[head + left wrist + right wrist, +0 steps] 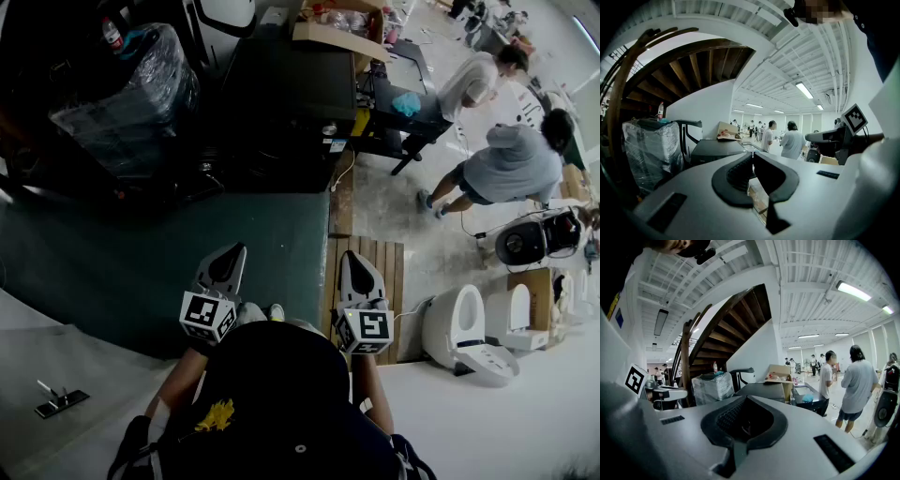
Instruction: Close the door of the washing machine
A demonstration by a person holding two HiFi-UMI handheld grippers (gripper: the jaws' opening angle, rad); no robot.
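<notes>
A dark box-shaped machine (286,103) stands on the floor ahead of me, far beyond both grippers; it also shows as the dark machine (715,147) and the dark machine (764,390). I cannot make out its door. My left gripper (234,251) and right gripper (352,258) are held side by side in the air, pointing forward and slightly down. In the left gripper view the left gripper (752,154) has its tips together with nothing between them. The right gripper (744,397) likewise looks shut and empty.
A plastic-wrapped bundle (131,84) sits left of the machine, a cardboard box (337,28) behind it. Two people (511,164) stand at the right by a dark cart (403,103). White toilets (464,328), a wooden pallet (370,281) and a green mat (141,262) lie near me.
</notes>
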